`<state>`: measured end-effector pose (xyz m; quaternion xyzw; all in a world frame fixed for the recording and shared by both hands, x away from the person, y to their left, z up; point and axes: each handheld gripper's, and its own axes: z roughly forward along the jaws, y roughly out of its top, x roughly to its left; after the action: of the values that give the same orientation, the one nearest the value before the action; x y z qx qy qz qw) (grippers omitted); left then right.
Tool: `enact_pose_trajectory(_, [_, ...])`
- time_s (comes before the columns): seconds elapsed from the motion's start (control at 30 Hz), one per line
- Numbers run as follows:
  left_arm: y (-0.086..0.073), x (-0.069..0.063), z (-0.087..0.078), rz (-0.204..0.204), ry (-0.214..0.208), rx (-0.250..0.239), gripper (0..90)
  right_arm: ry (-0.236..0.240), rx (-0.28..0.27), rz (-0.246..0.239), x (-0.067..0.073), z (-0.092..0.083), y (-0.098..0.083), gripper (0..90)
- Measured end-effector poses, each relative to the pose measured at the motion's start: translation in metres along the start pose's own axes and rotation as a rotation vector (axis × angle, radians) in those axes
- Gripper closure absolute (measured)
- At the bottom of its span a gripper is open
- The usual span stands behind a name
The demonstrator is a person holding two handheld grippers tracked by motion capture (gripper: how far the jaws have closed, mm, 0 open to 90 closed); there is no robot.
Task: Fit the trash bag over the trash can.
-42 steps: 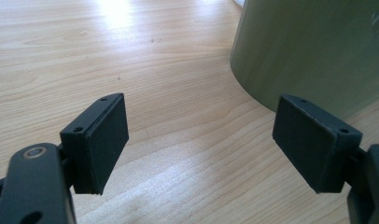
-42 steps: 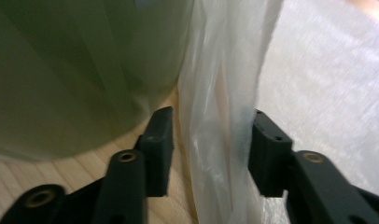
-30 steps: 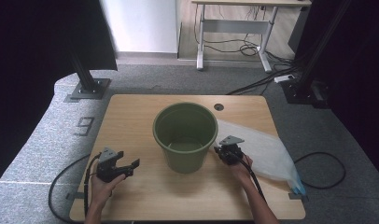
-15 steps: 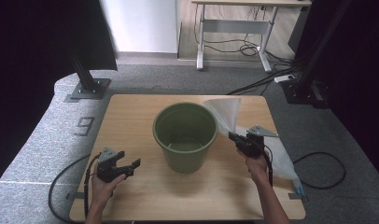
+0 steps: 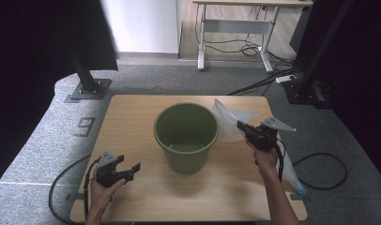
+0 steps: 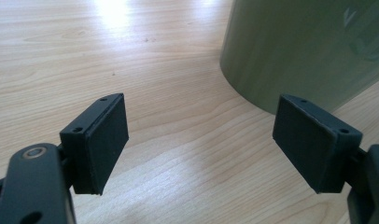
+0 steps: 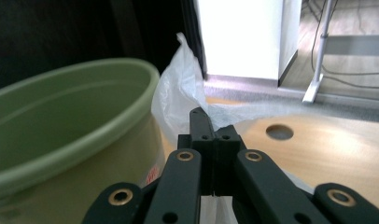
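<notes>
High view: right tongs (image 5: 240, 125) clenched on plastic bag (image 5: 226, 119) at green bucket's (image 5: 186, 136) three o'clock; left tongs (image 5: 132, 169) released at its seven o'clock on the bench (image 5: 132, 112).

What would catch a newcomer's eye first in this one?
The green bucket standing upright mid-table, open and empty. Just right of its rim, the right gripper is shut on a clear plastic bag, whose upper end is lifted off the wooden table. The left gripper rests open near the front left edge, holding nothing.

Olive-green bucket (image 5: 186, 136) at centre; translucent white bag (image 5: 228, 123) to its right; light wood-grain table (image 5: 132, 117); black grippers; speckled grey carpet (image 5: 43, 140) at left.
</notes>
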<state>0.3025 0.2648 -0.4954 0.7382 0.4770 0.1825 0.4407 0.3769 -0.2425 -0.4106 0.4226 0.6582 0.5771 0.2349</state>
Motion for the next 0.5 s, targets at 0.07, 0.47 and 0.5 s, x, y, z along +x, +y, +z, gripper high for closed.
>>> enact_pose_trajectory(0.07, [-0.001,0.000,0.000,-0.005,0.001,0.000,18.2,-0.001,-0.020,0.010,-0.001,-0.004,0.003,88.8])
enact_pose_trajectory(0.47, [-0.003,0.002,0.000,-0.012,0.005,0.003,18.3,-0.047,-0.085,0.056,-0.012,-0.021,0.017,88.7])
enact_pose_trajectory(0.5, [-0.003,0.002,0.000,-0.015,0.008,0.001,18.4,-0.049,-0.094,0.061,-0.013,-0.022,0.019,88.8])
